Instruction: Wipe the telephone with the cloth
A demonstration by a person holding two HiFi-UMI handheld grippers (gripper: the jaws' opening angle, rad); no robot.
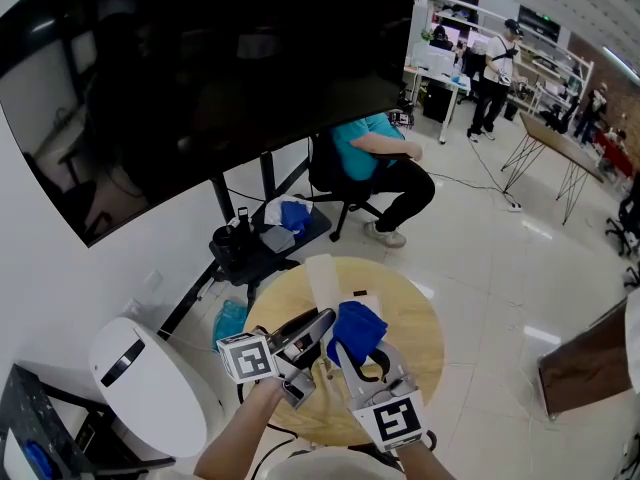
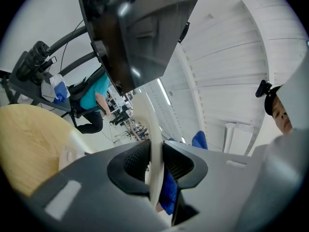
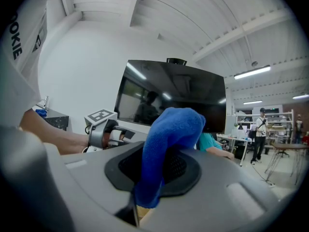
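Over the round wooden table (image 1: 425, 353) my left gripper (image 1: 320, 322) is shut on a cream-white telephone handset (image 1: 322, 276), which sticks out past the jaws toward the far side. In the left gripper view the handset (image 2: 147, 114) is seen edge-on, pinched between the pads of that gripper (image 2: 155, 167). Just to its right my right gripper (image 1: 350, 354) is shut on a blue cloth (image 1: 358, 326), which bulges out over the jaws beside the handset. The right gripper view shows the cloth (image 3: 170, 132) clamped in the gripper (image 3: 161, 167). A white piece, perhaps the telephone base (image 2: 71, 152), lies on the table (image 2: 21, 139).
A large dark screen (image 1: 230, 68) on a black stand looms over the table's far side. Its lower shelf (image 1: 255, 243) carries dark gear and a blue rag. A seated person (image 1: 385, 163) is behind the table. A white rounded device (image 1: 150, 378) stands at the lower left.
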